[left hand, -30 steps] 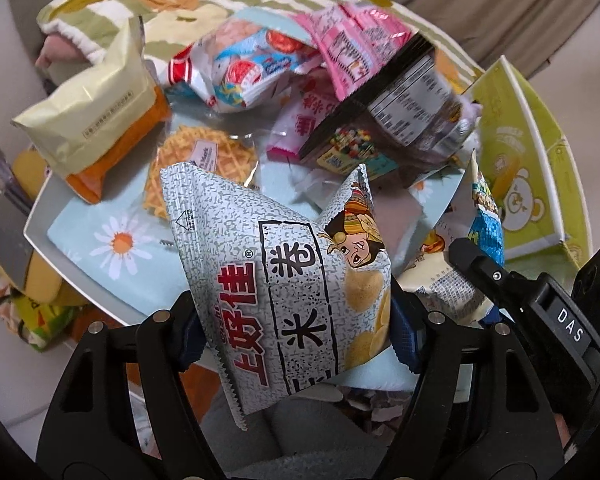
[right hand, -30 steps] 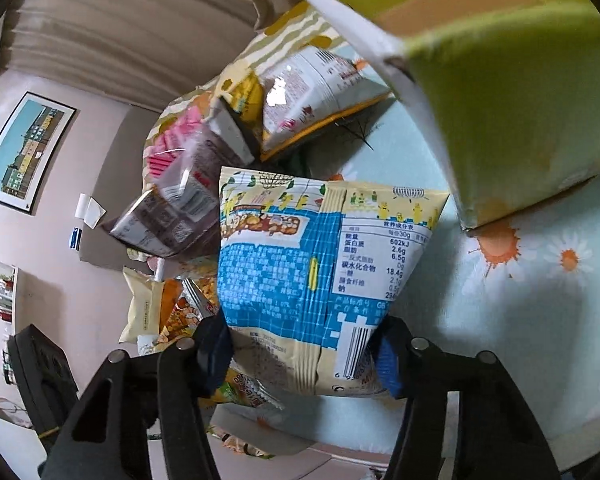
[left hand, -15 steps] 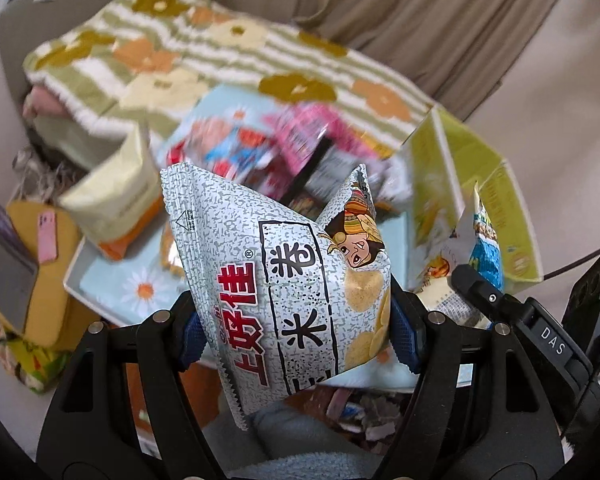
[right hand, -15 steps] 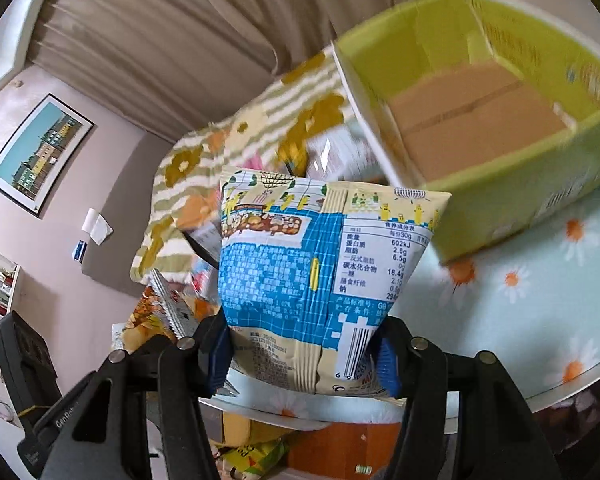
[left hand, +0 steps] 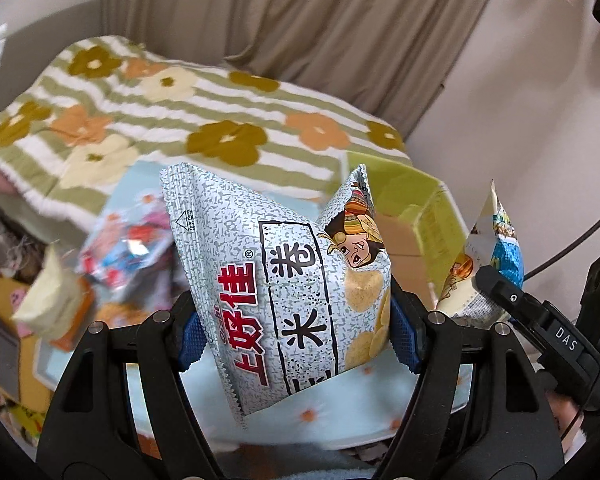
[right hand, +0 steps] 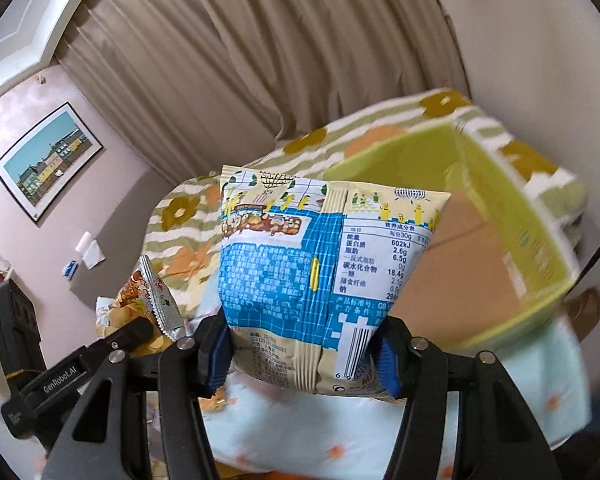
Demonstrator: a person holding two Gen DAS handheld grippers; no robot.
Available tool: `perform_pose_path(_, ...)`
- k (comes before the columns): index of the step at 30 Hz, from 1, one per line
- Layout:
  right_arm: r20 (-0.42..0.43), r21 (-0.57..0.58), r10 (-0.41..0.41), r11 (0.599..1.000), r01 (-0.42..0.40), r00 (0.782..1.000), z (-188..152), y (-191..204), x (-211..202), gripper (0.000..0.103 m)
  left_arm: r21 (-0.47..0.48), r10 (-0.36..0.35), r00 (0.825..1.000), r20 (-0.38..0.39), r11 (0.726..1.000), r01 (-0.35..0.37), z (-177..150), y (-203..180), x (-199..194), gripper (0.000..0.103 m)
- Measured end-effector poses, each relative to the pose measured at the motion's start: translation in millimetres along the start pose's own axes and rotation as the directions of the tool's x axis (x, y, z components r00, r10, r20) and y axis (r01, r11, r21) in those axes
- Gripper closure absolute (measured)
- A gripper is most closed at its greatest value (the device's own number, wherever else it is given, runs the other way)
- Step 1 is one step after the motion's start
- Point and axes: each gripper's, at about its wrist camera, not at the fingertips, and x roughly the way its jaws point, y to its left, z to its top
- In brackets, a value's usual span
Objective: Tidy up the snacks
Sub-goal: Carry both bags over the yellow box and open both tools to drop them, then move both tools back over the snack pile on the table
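Note:
My left gripper is shut on a grey speckled rice-snack bag with red and black characters, held up above the table. The right gripper is shut on a blue and cream snack bag, its nutrition table facing the camera. That blue bag also shows at the right of the left wrist view. A lime-green cardboard box with a brown floor stands open just behind and right of the blue bag. More snack packets lie blurred on the table at the left.
The table wears a pale blue daisy cloth. Behind it lies a bed with a green-striped flowered blanket, then beige curtains. A cream and orange packet sits at the table's left edge. A framed picture hangs on the left wall.
Both grippers have risen with their bags, away from the table. The snack pile and green box have dropped lower and farther in view; bed and curtains now fill the background.

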Motion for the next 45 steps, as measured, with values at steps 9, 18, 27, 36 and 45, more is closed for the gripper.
perform_pose_path(9, 0.0, -0.089, -0.115, 0.989, 0.114, 0.993, 54.8, -69.2, 4.9, 0.049, 0.05, -0.083, 0.99, -0.116, 0.995, 0.089, 21.0, -98.4, 92.9, 0.032)
perform_pose_path(18, -0.096, -0.077, -0.161, 0.985, 0.154, 0.982, 68.9, -116.0, 25.8, 0.049, 0.128, -0.015, 0.953, -0.304, 0.99, 0.057, 13.4, -141.3, 180.1, 0.032)
perform_pose_path(27, -0.133, -0.037, -0.167, 0.986, 0.164, 0.977, 75.3, -128.1, 33.2, 0.049, 0.354, 0.101, 0.929, -0.357, 0.935, 0.035, 2.2, -162.8, 198.0, 0.002)
perform_pose_path(36, -0.168, -0.173, -0.193, 0.971, 0.164, 0.967, 67.7, -105.5, 42.7, 0.049, 0.402, 0.13, 0.938, -0.321, 0.916, 0.011, 13.1, -141.0, 175.7, 0.002)
perform_pose_path(45, -0.24, -0.199, -0.171, 0.972, 0.124, 0.956, 55.8, -97.5, 62.1, 0.043, 0.332, 0.122, 0.945, -0.303, 0.943, -0.015, 14.3, -115.3, 159.1, 0.002)
